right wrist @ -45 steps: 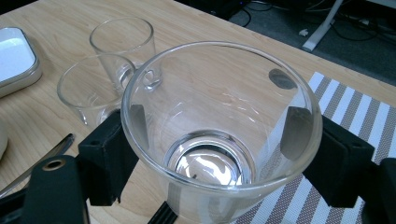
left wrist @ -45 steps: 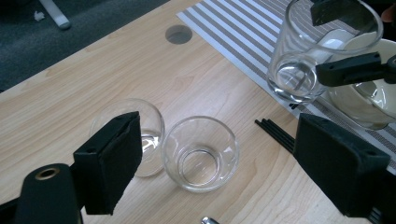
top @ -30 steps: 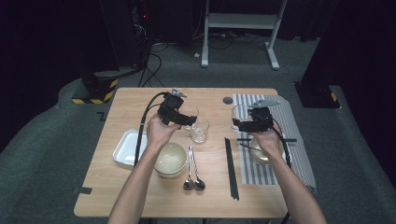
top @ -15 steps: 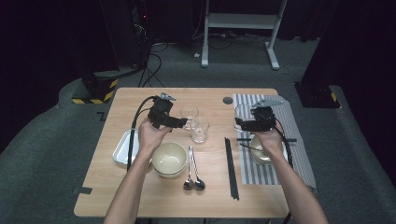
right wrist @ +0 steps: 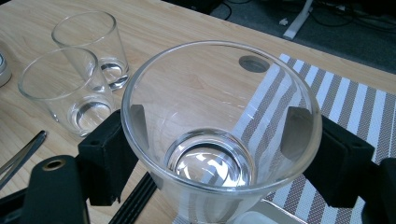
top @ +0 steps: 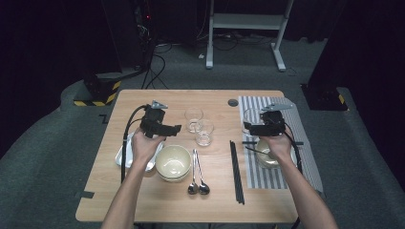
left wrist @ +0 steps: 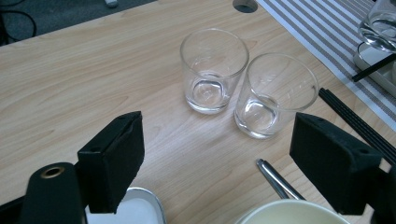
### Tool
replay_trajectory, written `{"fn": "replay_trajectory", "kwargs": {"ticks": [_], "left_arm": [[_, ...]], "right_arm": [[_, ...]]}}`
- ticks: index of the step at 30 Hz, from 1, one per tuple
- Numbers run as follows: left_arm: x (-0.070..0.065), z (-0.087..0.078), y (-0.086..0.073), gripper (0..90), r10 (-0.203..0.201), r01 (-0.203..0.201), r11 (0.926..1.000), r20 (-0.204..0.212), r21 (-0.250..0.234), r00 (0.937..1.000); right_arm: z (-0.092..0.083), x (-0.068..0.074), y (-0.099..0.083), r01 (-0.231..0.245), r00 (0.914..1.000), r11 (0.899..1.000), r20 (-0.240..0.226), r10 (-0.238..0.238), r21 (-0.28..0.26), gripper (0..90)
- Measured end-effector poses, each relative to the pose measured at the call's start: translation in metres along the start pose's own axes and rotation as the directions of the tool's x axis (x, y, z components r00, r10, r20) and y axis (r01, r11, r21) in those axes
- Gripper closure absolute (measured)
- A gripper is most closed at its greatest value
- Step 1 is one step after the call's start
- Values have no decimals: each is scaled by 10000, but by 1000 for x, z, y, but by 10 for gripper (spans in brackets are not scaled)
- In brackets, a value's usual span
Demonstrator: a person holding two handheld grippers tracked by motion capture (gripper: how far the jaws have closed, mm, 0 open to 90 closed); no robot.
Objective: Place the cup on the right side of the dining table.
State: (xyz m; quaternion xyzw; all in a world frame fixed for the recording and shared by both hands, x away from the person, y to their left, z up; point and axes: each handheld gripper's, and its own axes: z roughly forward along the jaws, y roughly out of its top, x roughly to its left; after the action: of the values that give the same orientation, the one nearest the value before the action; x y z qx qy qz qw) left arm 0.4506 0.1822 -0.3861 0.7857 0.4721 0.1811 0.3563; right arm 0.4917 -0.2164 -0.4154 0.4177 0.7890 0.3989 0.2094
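Note:
Two empty clear tumblers (top: 193,117) (top: 204,132) stand side by side in the middle of the wooden table (top: 157,100). My left gripper (top: 173,128) is open just left of them with nothing between its jaws. In the left gripper view the two tumblers (left wrist: 214,70) (left wrist: 275,95) stand ahead of that open left gripper (left wrist: 219,144). My right gripper (top: 249,127) is shut on a wider clear glass (top: 250,116) at the left edge of the striped mat (top: 286,114). The right gripper view has both jaws of the right gripper (right wrist: 219,140) pressed on that glass's (right wrist: 219,93) sides.
A cream bowl (top: 173,162) sits near the front, with two spoons (top: 197,174) to its right and black chopsticks (top: 237,171) beyond them. A white tray (top: 123,157) lies under my left hand. A shallow dish (top: 265,160) rests on the mat below my right hand.
My left gripper has drawn back to the left, away from the two tumblers, and its jaws stand open. The right gripper has kept its hold on the wide glass, barely moving.

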Motion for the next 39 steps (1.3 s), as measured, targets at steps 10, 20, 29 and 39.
{"fn": "replay_trajectory", "kwargs": {"ticks": [10,20,29,39], "left_arm": [[3,-5,-15,180,-88,86,9999,-208,-92,9997],[11,-13,-35,171,-426,418,9988,-351,-253,9985],[19,-16,-58,164,-764,750,9969,-638,-230,9950],[24,-22,-83,156,-1188,1150,9924,-943,-450,9884]], "right_arm": [[-1,-1,-2,-58,10000,10000,18,58,-14,194],[1,-1,-4,-89,10000,10000,10,89,11,194],[5,-9,-4,-341,9992,9994,219,340,24,194],[5,-13,-6,-382,9983,9991,445,374,158,194]]}}
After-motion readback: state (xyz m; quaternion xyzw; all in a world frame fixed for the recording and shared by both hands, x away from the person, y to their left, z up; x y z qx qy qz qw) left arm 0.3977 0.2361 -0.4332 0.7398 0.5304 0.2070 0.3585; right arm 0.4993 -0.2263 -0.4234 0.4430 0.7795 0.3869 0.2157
